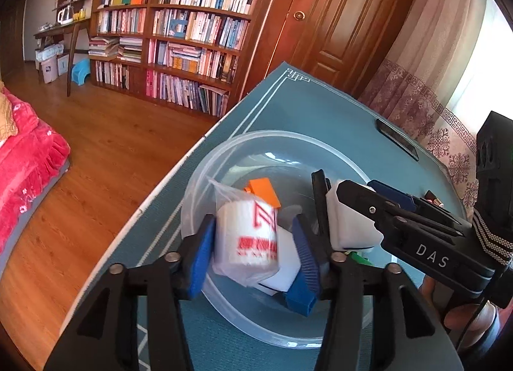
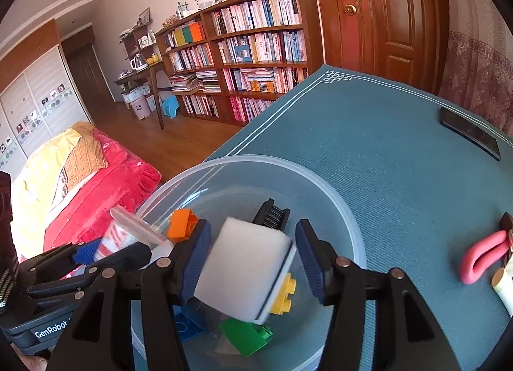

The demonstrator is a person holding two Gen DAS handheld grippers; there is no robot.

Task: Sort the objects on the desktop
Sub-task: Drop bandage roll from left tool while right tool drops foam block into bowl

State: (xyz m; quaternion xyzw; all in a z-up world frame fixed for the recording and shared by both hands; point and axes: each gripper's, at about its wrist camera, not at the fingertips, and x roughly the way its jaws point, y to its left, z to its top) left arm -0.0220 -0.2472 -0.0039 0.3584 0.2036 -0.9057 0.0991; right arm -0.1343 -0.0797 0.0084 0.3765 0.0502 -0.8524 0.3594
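Note:
A clear plastic bowl (image 1: 275,138) (image 2: 256,159) stands on the teal table mat. My left gripper (image 1: 253,259) hangs over it, its blue pads spread beside a bagged white roll (image 1: 247,236) with red print; a gap shows on the roll's right side. My right gripper (image 2: 253,263) is over the same bowl, open, and a tilted, blurred white sponge block (image 2: 243,265) lies loose between its pads. In the bowl lie an orange brick (image 2: 182,223), a yellow brick (image 2: 283,297), a green brick (image 2: 247,335), a blue brick (image 2: 189,323) and a black brush (image 2: 272,214).
A black phone (image 2: 469,135) lies near the mat's far right edge. Pink-handled pliers (image 2: 481,259) and a cream tube (image 2: 503,287) lie at the right. The table's left edge drops to a wooden floor, with a red bed and a bookshelf beyond.

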